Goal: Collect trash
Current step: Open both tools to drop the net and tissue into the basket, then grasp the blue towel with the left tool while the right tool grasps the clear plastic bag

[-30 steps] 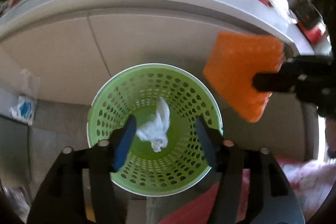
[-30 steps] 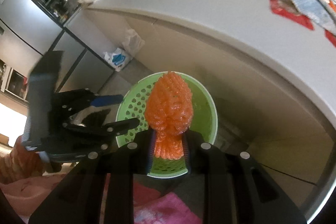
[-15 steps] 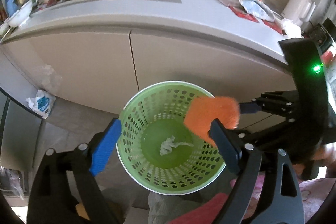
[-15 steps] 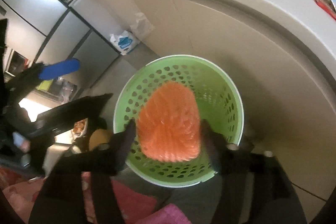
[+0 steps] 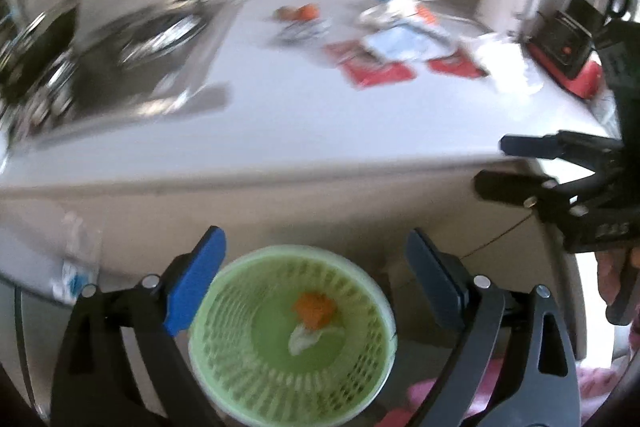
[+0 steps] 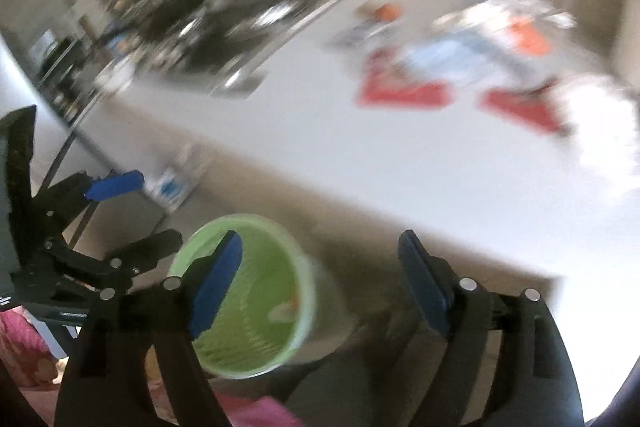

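A green perforated basket stands on the floor in front of the counter. Orange foam netting and a white crumpled wrapper lie at its bottom. My left gripper hangs above the basket, jaws opening wide, nothing between them. My right gripper is also above the basket's right side, jaws opening, nothing held; it shows in the left wrist view too, as the black right gripper at the right edge. On the white countertop lie red wrappers and blue-white packaging. Both views are blurred.
A stove with pans fills the counter's left part, and a black-and-red appliance stands at its right end. A white-blue plastic bag lies on the floor by the cabinets. Pink cloth is near my grippers.
The white wrapper and the orange netting left my grippers and dropped into the basket. Both grippers opened, rose and tilted up, so the countertop now fills the views.
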Demonstrator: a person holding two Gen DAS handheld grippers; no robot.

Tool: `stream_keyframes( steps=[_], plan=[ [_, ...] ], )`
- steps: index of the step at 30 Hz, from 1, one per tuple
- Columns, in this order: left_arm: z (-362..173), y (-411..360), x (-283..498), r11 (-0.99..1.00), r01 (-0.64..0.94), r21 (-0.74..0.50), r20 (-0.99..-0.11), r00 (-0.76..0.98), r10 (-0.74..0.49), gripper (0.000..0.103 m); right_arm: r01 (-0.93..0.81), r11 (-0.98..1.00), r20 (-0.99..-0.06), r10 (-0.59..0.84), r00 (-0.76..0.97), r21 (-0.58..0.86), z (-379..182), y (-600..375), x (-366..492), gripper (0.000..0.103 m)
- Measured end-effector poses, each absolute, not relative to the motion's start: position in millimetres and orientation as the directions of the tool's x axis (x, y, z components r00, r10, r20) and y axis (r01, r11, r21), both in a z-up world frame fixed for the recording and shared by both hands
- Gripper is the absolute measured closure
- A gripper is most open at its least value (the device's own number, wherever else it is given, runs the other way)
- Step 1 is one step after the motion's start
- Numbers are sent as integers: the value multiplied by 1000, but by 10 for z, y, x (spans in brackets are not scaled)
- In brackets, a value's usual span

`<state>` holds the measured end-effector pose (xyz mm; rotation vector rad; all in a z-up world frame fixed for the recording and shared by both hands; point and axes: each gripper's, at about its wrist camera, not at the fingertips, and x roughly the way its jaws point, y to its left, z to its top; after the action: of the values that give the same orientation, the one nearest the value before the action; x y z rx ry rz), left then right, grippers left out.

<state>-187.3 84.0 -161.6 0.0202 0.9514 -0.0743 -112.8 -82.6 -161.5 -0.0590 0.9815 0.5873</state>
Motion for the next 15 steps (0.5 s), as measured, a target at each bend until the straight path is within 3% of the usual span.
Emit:
stream_keyframes(
  steps=[8, 15],
  plan=[
    [-1386, 136, -640, 966, 249, -63, -771, 603, -205, 15, -306, 936, -758, 327, 565, 176, -1428, -1792, -679, 23],
    [-1478, -552, 447, 927, 374, 26, -765, 604, -222, 15, -174, 970, -751, 240, 615, 168, -1396, -2371, -399, 23]
  ],
)
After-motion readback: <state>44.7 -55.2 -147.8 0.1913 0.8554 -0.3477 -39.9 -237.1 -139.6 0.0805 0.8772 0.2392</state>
